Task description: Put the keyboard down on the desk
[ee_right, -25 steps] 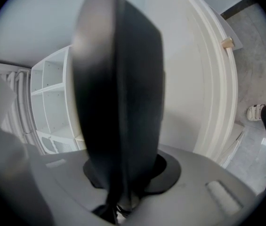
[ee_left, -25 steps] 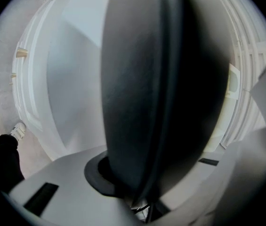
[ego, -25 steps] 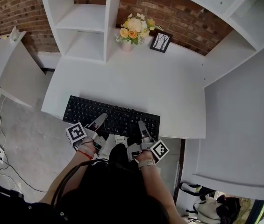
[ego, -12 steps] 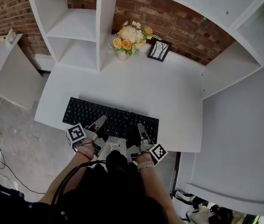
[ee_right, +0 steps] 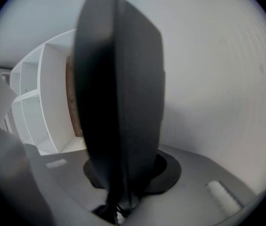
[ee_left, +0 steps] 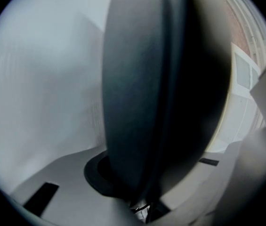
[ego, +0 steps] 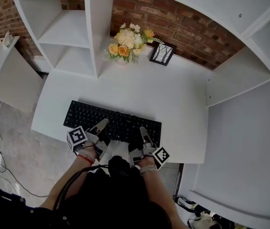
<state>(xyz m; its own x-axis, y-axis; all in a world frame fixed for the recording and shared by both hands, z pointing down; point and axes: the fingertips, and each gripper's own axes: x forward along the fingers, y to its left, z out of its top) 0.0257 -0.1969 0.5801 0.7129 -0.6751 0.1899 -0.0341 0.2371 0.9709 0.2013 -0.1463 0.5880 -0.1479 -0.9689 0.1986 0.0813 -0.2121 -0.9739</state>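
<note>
step: setting down the flat black plastic keyboard (ego: 113, 120) | where: over the white table's (ego: 173, 94) front edge, couldn't tell if it touched | left claw (ego: 100, 127) + right claw (ego: 143, 132): both clamped on its near edge | tip: best bet looked like lowering both ends level, releasing once flat

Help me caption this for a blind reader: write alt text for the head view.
From above, a person's left gripper and right gripper clamp the near edge of a black keyboard over the front of a white desk. Flowers and a small framed picture stand at the back, against a brick wall.
</note>
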